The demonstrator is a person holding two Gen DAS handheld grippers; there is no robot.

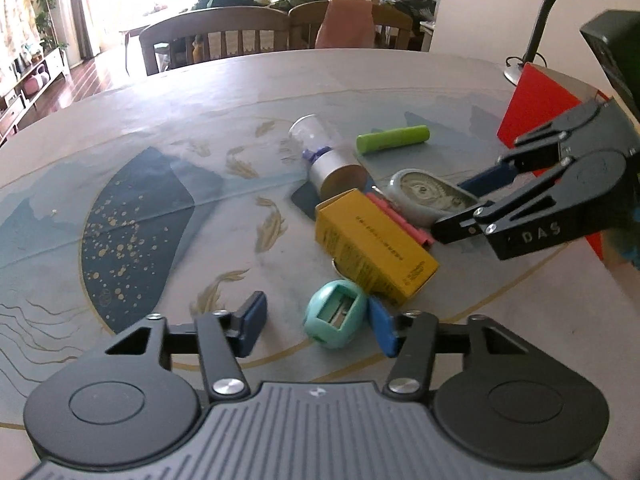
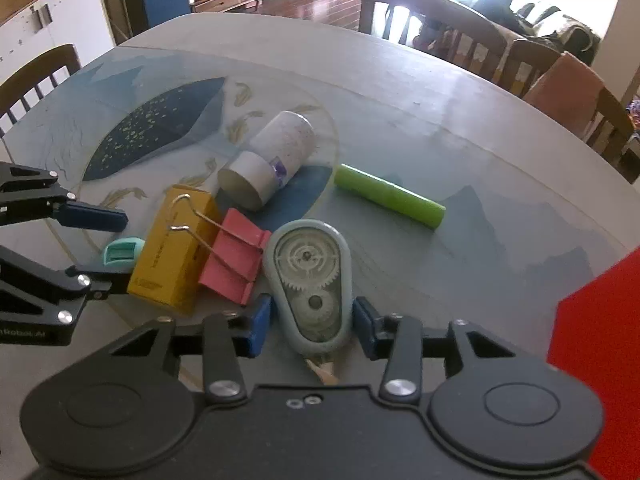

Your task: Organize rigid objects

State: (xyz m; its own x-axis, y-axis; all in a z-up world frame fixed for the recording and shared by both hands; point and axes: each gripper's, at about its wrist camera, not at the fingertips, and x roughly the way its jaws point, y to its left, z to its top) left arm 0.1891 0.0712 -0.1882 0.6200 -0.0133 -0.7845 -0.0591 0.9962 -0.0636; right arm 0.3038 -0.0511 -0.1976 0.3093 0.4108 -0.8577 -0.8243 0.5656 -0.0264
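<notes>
My left tool (image 1: 316, 322) sits half open around the teal sharpener (image 1: 335, 318); only one pad touches, so it may roll away. My right tool (image 2: 310, 322) squeezes the tape dispenser (image 2: 310, 280) near the bench (image 2: 400, 92) pile; it could slip.

The bench (image 1: 120, 128) lay bare left of the clutter. A yellow box (image 1: 372, 244), pink clip (image 2: 234, 258) and tape dispenser (image 2: 310, 276) crowded together, seemingly touching. A red box (image 1: 536, 108) walled the right edge.

Both grippers, left gripper (image 1: 316, 322) and right gripper (image 2: 312, 322), have black linkages, silver screws, blue pads
</notes>
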